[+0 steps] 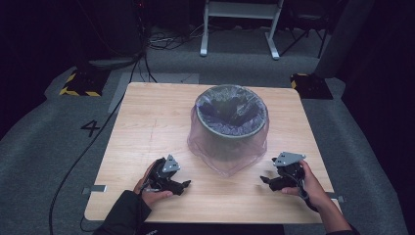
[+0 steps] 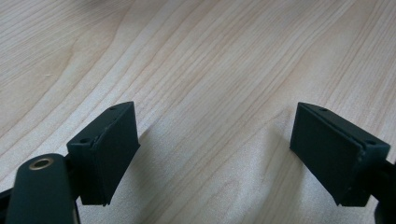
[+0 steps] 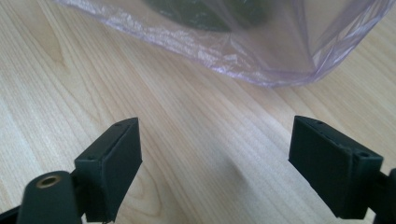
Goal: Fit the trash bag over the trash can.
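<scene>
High view is showing the person's two hands resting low near the front edge of the wooden surface (image 1: 147,122), with the left gripper (image 1: 185,185) and the right gripper (image 1: 263,179) pointing inward toward each other. Between their fingers a strip of bare wood is lying open, and more bare wood is stretching out to the left and right edges. Left gripper view is showing its fingers (image 2: 109,154) standing wide apart, gripping nothing, with only wood grain between and beyond them. Right gripper view is showing its fingers (image 3: 112,163) likewise spread wide and empty, hovering just above the wood. Just beyond the right fingers, the loose hem of the purple bag (image 3: 243,56) is lying crumpled on the surface, apart from the fingers. Farther ahead of both grippers, the bin (image 1: 230,132) is standing upright at the middle of the surface, with the bag lining its mouth and draping down over its outside.
</scene>
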{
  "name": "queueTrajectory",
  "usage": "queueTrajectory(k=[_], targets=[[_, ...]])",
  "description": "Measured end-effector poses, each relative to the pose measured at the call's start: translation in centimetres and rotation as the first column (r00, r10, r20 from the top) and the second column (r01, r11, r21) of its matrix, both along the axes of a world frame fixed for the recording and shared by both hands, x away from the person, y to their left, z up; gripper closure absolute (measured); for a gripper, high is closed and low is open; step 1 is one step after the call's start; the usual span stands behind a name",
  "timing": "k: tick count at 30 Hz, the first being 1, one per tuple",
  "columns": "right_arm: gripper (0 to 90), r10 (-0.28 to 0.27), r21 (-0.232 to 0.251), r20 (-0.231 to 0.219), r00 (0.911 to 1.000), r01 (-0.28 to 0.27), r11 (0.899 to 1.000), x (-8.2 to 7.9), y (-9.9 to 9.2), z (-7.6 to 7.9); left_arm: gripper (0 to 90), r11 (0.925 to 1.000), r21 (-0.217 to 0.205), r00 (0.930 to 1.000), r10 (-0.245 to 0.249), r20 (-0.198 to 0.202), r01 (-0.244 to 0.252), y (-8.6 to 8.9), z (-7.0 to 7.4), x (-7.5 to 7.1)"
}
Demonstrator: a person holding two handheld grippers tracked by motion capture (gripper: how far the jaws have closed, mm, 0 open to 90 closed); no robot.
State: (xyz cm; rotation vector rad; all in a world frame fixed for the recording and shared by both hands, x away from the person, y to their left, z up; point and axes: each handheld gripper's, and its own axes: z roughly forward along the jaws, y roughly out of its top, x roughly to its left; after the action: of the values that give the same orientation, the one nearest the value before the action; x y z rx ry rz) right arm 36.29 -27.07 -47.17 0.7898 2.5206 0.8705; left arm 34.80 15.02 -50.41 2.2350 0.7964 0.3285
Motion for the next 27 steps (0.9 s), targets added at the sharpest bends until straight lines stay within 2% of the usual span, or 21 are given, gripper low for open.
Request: queueTrajectory(k=[9, 12, 16, 27], targets=[[16.9, -0.008, 0.017, -0.008, 0.9999, 0.008, 1.000, -0.5, -0.5, -0.9, 14.7, 1.0000, 0.001, 1.0000, -0.001, 0.001, 0.001, 0.0, 0.0, 0.0], [16.9, -0.007, 0.041, -0.020, 0.9998, 0.008, 0.999, -0.7, -0.7, -1.1, 14.8, 1.0000, 0.000, 1.0000, -0.001, 0.000, 0.001, 0.0, 0.0, 0.0], [16.9, -0.009, 0.041, -0.023, 0.9997, 0.010, 0.999, -0.9, -1.1, -1.3, 14.8, 1.0000, -0.001, 1.0000, 0.000, 0.001, 0.000, 0.0, 0.0, 0.0], [16.9, -0.011, 0.071, -0.006, 0.9999, 0.011, 0.997, -1.6, -2.2, -2.2, 14.7, 1.0000, 0.000, 1.0000, -0.001, 0.000, 0.001, 0.0, 0.0, 0.0]])
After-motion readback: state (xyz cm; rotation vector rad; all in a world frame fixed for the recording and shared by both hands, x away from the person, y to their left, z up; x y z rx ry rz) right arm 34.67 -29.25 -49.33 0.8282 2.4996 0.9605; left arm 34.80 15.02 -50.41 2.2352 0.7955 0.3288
